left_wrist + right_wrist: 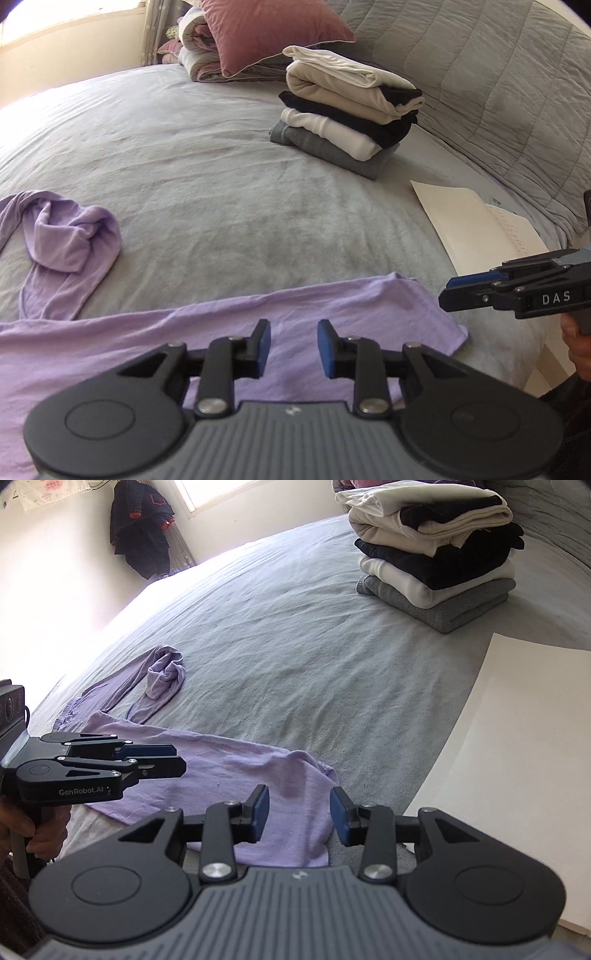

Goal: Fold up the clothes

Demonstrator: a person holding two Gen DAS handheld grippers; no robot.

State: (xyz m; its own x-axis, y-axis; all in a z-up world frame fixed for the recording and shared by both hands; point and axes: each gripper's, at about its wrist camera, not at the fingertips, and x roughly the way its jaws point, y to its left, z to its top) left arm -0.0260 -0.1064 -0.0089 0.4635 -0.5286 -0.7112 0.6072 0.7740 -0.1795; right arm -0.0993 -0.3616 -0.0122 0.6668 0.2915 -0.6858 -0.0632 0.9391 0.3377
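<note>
A lilac long-sleeved top (155,332) lies on the grey bed, its body spread along the near edge and one sleeve (70,236) bunched and twisted farther out. In the right wrist view the same top (258,775) shows a folded corner below the fingers. My left gripper (292,347) hovers over the top's body, open, with nothing between its blue pads. My right gripper (298,818) is open above the top's right edge, also holding nothing. Each gripper appears in the other's view: the right gripper (448,291) at the right, the left gripper (181,758) at the left.
A stack of folded clothes (351,122) in white, black and grey stands farther back on the bed (221,184). A cream sheet of paper (476,225) lies to the right. A pink pillow (266,33) and a grey quilted headboard (498,74) are behind. Dark clothes (142,528) hang by the window.
</note>
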